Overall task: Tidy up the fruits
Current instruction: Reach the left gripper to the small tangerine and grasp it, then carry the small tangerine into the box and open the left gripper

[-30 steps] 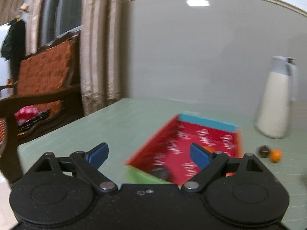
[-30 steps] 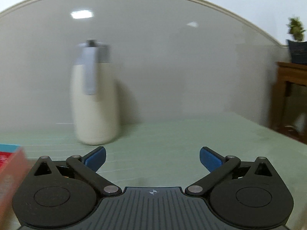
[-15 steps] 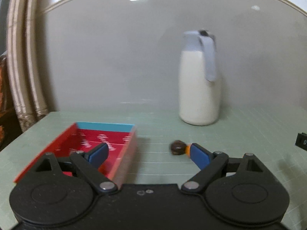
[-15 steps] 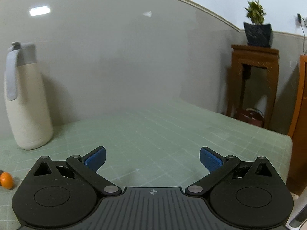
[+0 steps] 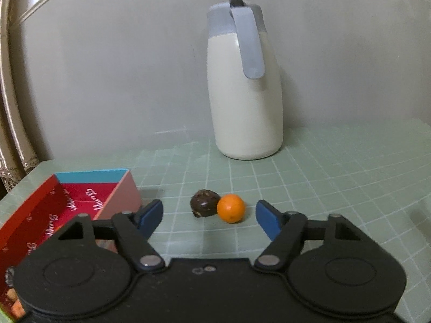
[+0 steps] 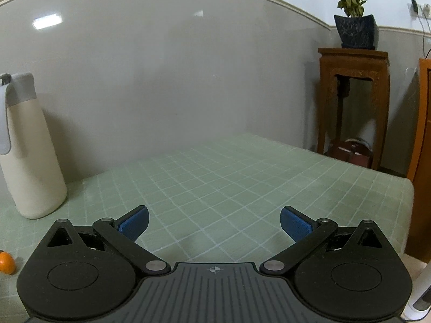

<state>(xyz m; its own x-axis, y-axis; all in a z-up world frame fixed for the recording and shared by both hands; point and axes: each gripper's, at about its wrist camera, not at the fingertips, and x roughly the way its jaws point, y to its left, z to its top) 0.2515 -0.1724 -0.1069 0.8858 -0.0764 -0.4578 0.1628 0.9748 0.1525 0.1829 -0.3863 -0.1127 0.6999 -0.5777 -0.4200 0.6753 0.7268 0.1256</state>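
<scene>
In the left wrist view a small orange fruit [image 5: 230, 207] and a dark brown fruit [image 5: 204, 202] lie touching each other on the green gridded table [image 5: 323, 188]. My left gripper [image 5: 209, 216] is open and empty, just short of them, with both fruits between its blue fingertips. A red box [image 5: 75, 202] with a blue far wall lies at the left; bits of fruit show in its near corner [image 5: 12, 298]. My right gripper [image 6: 214, 222] is open and empty over bare table; the orange fruit [image 6: 6, 262] shows at its far left edge.
A tall cream jug with a grey lid and handle [image 5: 245, 102] stands behind the fruits by the grey wall, and shows in the right wrist view [image 6: 29, 150]. The table's right edge [image 6: 404, 188] drops off toward a wooden stand with a potted plant [image 6: 353, 21].
The left gripper swung right, from facing the red box to facing the two fruits, and moved closer to them. The right gripper swung right, away from the jug. Both stayed open.
</scene>
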